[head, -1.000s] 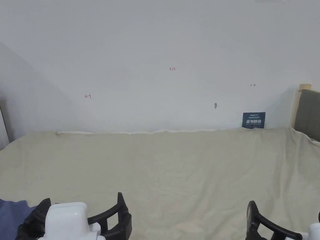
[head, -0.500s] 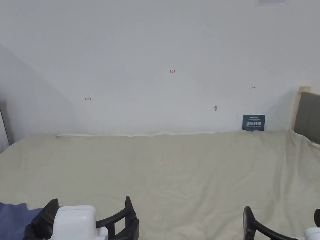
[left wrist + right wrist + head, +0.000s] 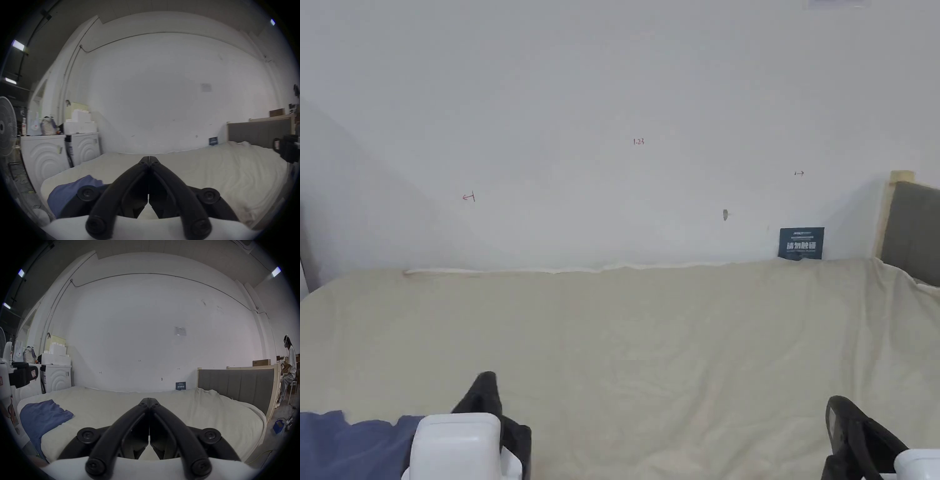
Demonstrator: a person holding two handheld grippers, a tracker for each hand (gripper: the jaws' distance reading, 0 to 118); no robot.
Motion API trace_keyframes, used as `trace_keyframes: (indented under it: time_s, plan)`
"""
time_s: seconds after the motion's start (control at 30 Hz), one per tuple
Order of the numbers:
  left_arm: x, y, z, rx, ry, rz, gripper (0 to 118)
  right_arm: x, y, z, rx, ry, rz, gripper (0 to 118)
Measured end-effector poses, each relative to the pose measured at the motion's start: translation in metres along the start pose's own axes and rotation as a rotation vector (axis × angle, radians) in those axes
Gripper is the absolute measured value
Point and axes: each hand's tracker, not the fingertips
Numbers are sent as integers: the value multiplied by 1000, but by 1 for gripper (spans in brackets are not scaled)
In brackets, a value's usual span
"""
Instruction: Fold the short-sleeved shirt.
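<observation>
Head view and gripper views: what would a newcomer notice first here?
First, the wide cream sheet over the bed, below a bare white wall. Next, the blue shirt, crumpled at the bed's near left corner. Both grippers, left and right, are shut on nothing, above the sheet.

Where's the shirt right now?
The blue shirt lies crumpled at the bed's near left corner, just left of the left gripper, by the washers.
</observation>
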Motion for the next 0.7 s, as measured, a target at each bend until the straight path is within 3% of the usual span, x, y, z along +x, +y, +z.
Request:
trace_keyframes:
  time_s: [0.03,0.1,0.27,0.5,0.6,0.7]
  plan:
    - [-5,-2,-7,-23,51,8,0,-1,0,1,-2,1,-4,0]
    - [-12,-5,-14,-54,-28,71,0,1,-2,1,-5,5,-13,0]
    - [-10,-8,-17,-55,4,24,0,1,-2,-2,-8,-16,14,0]
    - [-18,-4,-17,-60,43,28,0,4,1,-8,-31,-50,-20,0]
    - [-48,2,-12,-92,90,66,0,-9,3,-19,-62,-16,-29,0]
    - [-92,9,3,-90,235,18,0,-43,4,-37,-81,96,-61,0]
